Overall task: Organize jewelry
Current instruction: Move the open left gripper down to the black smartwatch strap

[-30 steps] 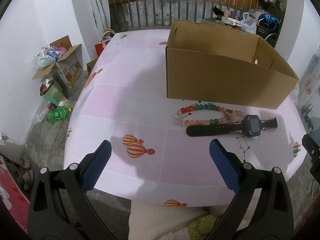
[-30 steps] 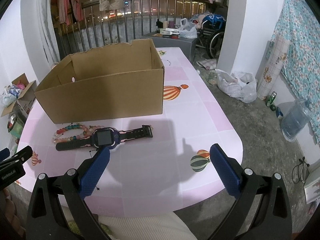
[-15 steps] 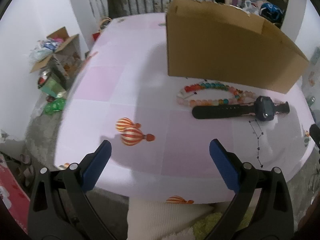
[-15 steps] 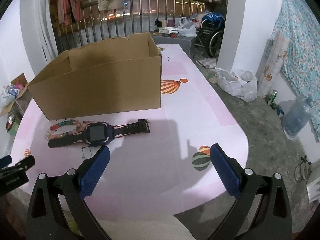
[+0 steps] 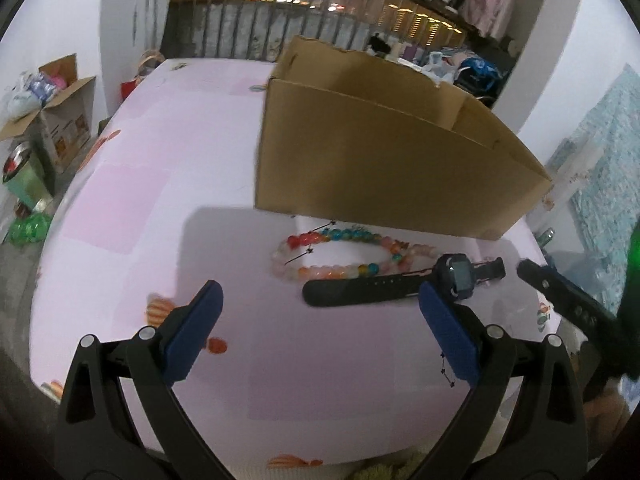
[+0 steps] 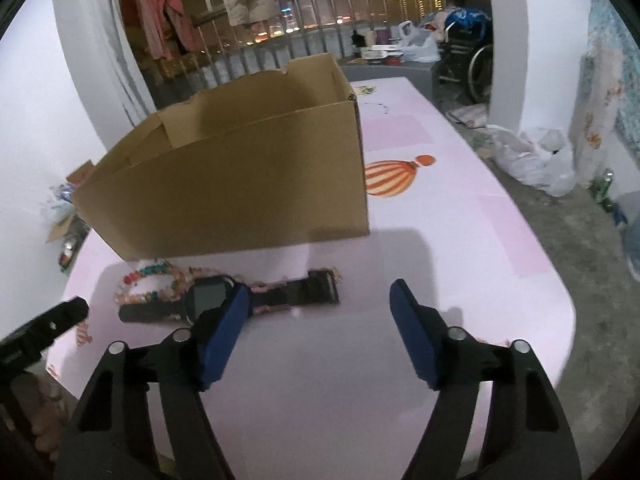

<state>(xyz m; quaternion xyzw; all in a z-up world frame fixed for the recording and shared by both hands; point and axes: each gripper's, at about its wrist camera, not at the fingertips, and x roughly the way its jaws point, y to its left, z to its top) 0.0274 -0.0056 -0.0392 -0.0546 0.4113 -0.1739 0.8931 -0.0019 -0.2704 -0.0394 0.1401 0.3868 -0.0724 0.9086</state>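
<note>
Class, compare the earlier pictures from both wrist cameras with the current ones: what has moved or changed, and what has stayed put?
Both grippers have come closer to the table and tilted down toward the watch and bead bracelet. The right gripper has narrowed, its jaws closing with nothing between them yet. The left gripper stays wide open. Watch, bracelet and cardboard box have not moved; nothing has been picked up.

Two handheld grippers angle downward toward the watch (image 5: 404, 284) lying flat. The left gripper (image 5: 320, 328) hovers above the near side of it, blue pads spread wide, nothing between them. The right gripper (image 6: 320, 328) hangs just to the right of the watch face, its jaws closing, its left pad (image 6: 224, 336) overlapping the face in view, whether it touches unclear.
</note>
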